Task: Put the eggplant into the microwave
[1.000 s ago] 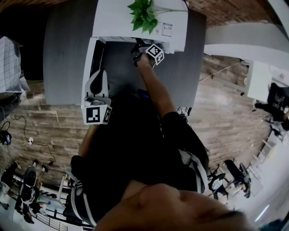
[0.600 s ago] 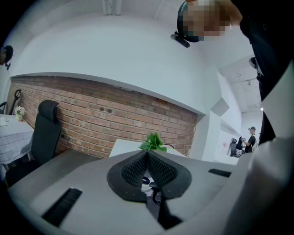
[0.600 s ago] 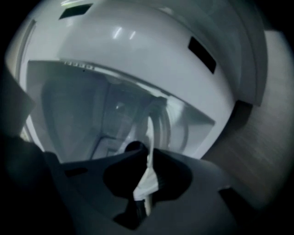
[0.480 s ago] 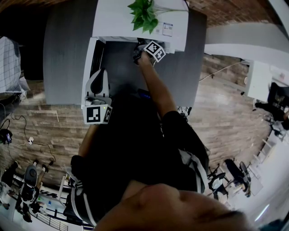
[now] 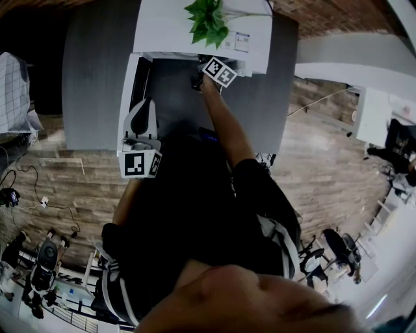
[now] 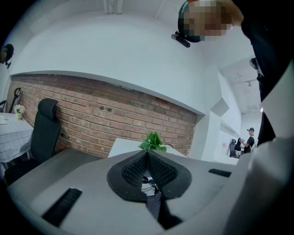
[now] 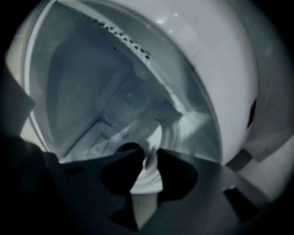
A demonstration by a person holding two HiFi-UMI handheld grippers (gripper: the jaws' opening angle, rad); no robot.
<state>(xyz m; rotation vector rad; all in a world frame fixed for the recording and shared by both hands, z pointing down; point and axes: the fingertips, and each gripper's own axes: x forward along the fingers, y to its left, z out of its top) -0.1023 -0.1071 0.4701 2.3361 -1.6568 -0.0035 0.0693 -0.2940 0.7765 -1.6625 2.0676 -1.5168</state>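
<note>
The white microwave [image 5: 168,29] stands at the back of the grey table [image 5: 94,78], its door [image 5: 132,88] swung open to the left. My right gripper [image 5: 199,78] reaches into its mouth. In the right gripper view the pale cavity [image 7: 87,92] fills the frame and the right gripper [image 7: 148,153] has its jaws opening, with nothing pressed between the pads. A dark rounded shape [image 7: 128,148], perhaps the eggplant, lies just past the left jaw tip in heavy blur. My left gripper [image 5: 142,116] rests beside the open door, and the left gripper [image 6: 147,154] has its pads touching.
A green plant [image 5: 207,19] sits on the microwave's top, just above the right gripper. A brick wall [image 6: 101,117] and a black office chair [image 6: 46,128] lie beyond the table. Wood floor surrounds the table, with cables at the left.
The right gripper's marker cube has rolled while staying at the microwave's mouth. The left gripper has not moved.
</note>
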